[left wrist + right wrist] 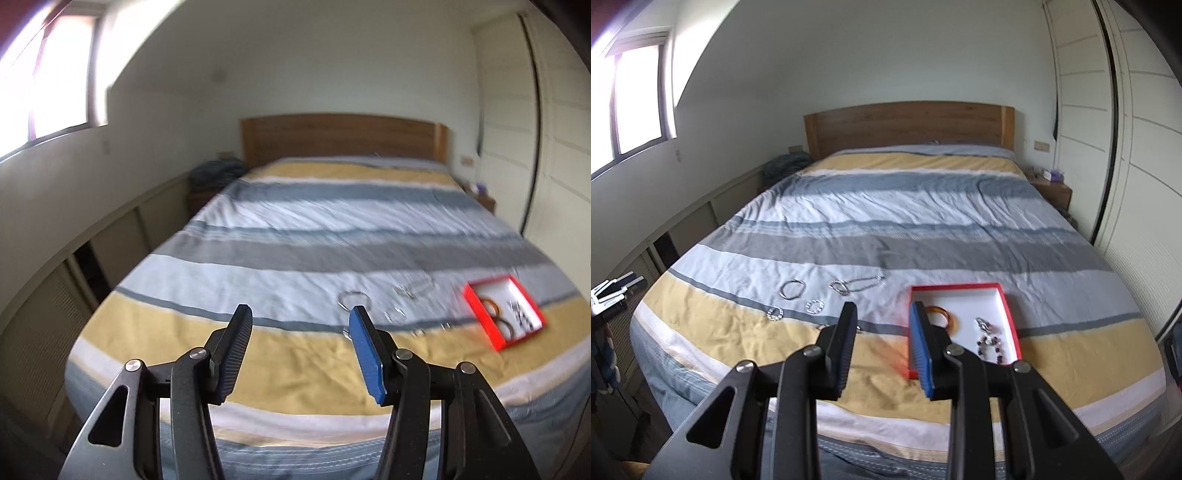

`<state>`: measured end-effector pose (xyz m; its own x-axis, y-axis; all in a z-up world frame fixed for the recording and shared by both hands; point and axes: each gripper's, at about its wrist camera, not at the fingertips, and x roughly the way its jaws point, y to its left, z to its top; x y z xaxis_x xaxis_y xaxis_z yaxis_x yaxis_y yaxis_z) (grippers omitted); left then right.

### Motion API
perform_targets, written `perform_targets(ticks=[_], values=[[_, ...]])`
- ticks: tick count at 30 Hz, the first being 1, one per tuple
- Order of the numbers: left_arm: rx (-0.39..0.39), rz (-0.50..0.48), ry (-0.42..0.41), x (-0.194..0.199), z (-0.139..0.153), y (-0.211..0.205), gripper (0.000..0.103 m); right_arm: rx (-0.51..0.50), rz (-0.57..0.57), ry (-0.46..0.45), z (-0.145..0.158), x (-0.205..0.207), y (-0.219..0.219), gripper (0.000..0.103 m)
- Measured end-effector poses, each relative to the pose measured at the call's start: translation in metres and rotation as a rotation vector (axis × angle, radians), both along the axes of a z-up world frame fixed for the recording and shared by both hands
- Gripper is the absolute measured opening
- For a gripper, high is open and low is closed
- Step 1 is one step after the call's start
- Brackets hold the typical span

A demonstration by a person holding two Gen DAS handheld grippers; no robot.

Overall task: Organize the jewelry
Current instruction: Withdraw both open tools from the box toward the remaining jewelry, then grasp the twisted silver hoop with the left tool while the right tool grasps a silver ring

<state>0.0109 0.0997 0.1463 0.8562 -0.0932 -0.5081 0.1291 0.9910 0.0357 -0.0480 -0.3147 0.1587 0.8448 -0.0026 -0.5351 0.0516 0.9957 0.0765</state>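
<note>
Left wrist view: the left gripper (300, 317) is spread wide with nothing between its fingers, held above the foot of a striped bed (295, 229). The picture is blurred. Just beyond the blue right finger lies a silver bangle (351, 298); farther right, a chain (413, 288). Well to the right sits a red-rimmed box (476, 307) with some pieces inside.

Right wrist view: the right gripper (882, 310) is also open and empty. Beyond and left of its black finger, loose on the bedspread, lie the bangle (792, 288), a chain (855, 285) and two small beaded rings (815, 306) (775, 313). Behind the blue finger, the box (1004, 306) holds an amber bangle (942, 314) and a beaded piece (990, 338).

By this showing the sorting is partly done: some pieces are boxed, and at least four wait outside.
</note>
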Motion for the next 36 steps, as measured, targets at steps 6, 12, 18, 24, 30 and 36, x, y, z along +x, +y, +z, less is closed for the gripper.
perform_targets(ticks=[6,12,18,24,30,36], values=[[-0.032,0.06,-0.023,-0.014,0.012,0.034,0.066,-0.008,0.055,-0.022,0.011,0.003,0.028,0.028],[-0.028,0.049,0.067,0.007,-0.02,0.026,0.066,-0.008,0.097,0.039,-0.013,0.031,0.045,0.028],[-0.016,0.032,0.184,0.046,-0.078,-0.003,0.065,0.019,0.116,0.151,-0.065,0.076,0.046,0.028],[-0.01,-0.027,0.288,0.08,-0.131,-0.04,0.054,0.052,0.138,0.253,-0.12,0.12,0.048,0.028],[0.002,-0.089,0.373,0.115,-0.175,-0.08,0.051,0.084,0.187,0.34,-0.169,0.164,0.06,0.028],[-0.01,-0.093,0.41,0.157,-0.202,-0.095,0.051,0.105,0.25,0.406,-0.214,0.206,0.083,0.028]])
